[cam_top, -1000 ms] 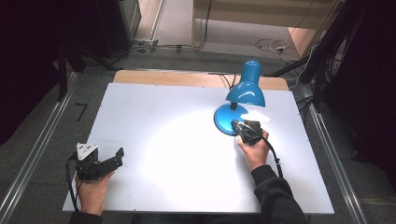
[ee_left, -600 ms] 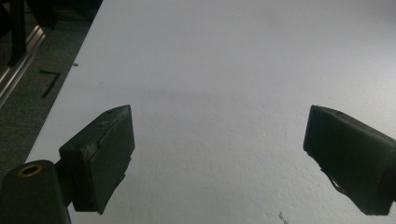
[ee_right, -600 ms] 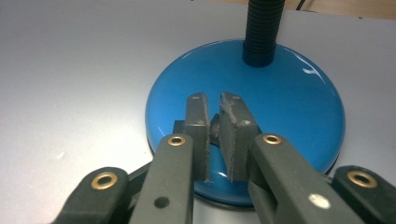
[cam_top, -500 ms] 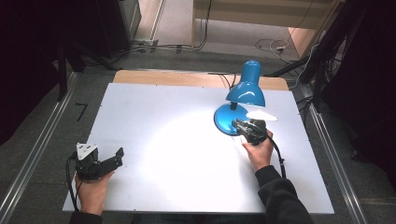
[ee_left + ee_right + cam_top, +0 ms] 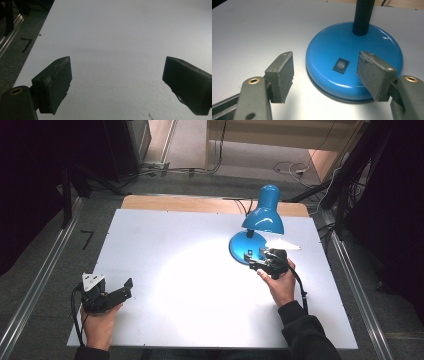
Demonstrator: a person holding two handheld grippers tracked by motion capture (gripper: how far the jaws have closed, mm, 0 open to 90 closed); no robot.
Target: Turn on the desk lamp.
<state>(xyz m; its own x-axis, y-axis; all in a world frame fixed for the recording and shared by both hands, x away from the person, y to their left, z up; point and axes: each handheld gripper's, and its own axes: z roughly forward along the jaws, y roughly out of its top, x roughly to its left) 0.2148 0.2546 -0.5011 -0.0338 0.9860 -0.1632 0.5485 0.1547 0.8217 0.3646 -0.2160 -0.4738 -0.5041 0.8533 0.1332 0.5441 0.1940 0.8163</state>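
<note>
A blue desk lamp (image 5: 262, 222) stands at the far right of the white counter (image 5: 170, 245), lit, its shade tipped toward the middle so the bright pool falls on bare surface. Its cord runs off the back edge, which likely explains why it sits so near that side.

The right claw (image 5: 256, 260) is held low just in front of the lamp's round base (image 5: 354, 62), jaws wide. In the right gripper view the 2 jaws frame the front of the base, and the black rocker switch (image 5: 341, 65) lies between them, not touched. That aim suggests the switch is the target; a jaw tip pressed down on the rocker seems the likely next move, and the wide spread keeps the other jaw clear of the dome.

The left claw (image 5: 114, 292) rests near the counter's front left corner, well apart from the lamp, jaws wide and holding nothing, apparently parked out of the way. The left gripper view looks across plain white surface.
</note>
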